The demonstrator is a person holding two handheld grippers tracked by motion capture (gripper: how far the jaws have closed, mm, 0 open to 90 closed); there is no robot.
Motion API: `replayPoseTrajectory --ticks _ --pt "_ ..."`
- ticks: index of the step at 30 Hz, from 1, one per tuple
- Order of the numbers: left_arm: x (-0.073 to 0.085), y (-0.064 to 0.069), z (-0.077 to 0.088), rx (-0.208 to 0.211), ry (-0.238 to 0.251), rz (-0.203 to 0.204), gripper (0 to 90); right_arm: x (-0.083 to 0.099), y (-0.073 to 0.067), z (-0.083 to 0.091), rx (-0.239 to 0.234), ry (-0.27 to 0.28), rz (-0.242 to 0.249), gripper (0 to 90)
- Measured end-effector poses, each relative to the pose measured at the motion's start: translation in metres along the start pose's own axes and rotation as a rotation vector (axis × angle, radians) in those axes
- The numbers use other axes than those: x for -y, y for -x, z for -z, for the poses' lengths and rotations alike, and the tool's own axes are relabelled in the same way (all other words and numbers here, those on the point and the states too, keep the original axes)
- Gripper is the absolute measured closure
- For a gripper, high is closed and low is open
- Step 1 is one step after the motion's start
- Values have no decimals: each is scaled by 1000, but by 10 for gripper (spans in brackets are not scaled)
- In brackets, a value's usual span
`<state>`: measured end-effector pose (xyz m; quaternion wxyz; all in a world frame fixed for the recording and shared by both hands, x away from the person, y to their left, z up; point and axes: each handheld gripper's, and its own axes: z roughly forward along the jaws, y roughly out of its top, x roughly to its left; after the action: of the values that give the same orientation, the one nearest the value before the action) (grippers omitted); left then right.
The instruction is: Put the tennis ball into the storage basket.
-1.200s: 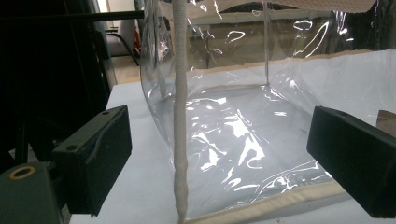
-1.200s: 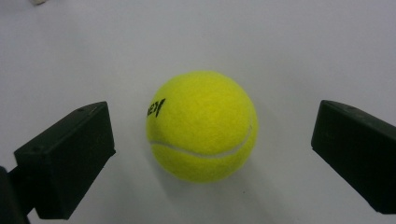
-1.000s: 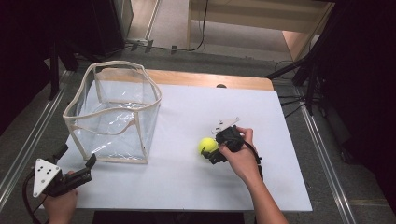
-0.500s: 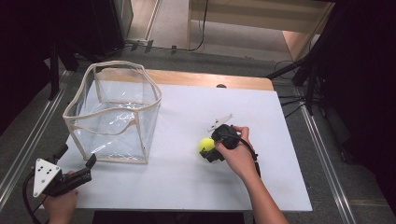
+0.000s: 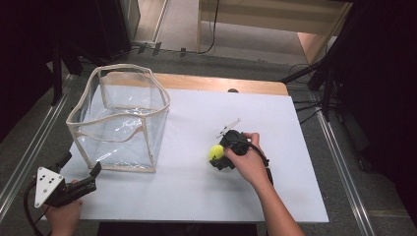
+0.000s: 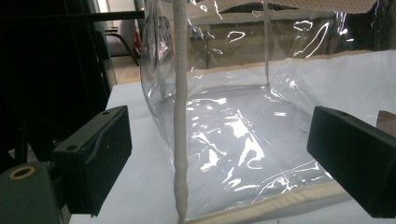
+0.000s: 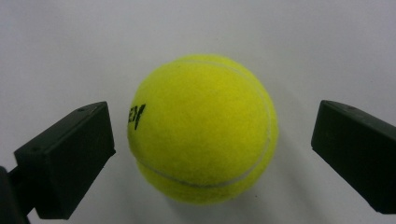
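The right gripper (image 7: 210, 154) has moved down around the yellow ball (image 7: 201, 128) on the white table (image 5: 196, 187), jaws wide open on both sides, ready to squeeze it, while the left gripper (image 6: 224, 158) waits open by the clear bag (image 6: 243, 140).

fuzzy felt tennis ball (image 7: 201, 128), glossy clear plastic bin (image 5: 120, 118), matt white table (image 5: 196, 191)

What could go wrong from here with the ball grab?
1. The right tool is open around the tennis ball, with gaps on both sides. A round ball on the smooth white table may roll off if one jaw touches first.
2. The clear bag looks soft, with a sagging rim. The left tool is open in front of it and not holding it, so the bag could shift or fold if the ball is dropped in.
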<state>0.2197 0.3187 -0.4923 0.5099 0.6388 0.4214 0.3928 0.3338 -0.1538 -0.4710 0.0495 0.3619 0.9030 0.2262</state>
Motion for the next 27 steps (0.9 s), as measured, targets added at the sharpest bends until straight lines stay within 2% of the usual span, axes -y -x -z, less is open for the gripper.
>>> replayPoseTrajectory --ticks 2,3,12,14,25,27 --pt "0 0 0 0 0 0 69 0 0 -1 -5 2 0 3" --pt "0 0 0 0 0 0 69 -1 -1 -2 -2 -4 0 76" --pt "0 0 0 0 1 1 69 -3 -2 -9 -15 -36 9 79" --pt "0 0 0 0 1 1 69 -3 -2 -10 -4 -44 7 141" --pt "0 0 0 0 1 2 69 -4 0 -16 -19 -60 -9 145" --pt "0 0 0 0 1 2 69 -4 1 -16 -36 -56 -8 189"
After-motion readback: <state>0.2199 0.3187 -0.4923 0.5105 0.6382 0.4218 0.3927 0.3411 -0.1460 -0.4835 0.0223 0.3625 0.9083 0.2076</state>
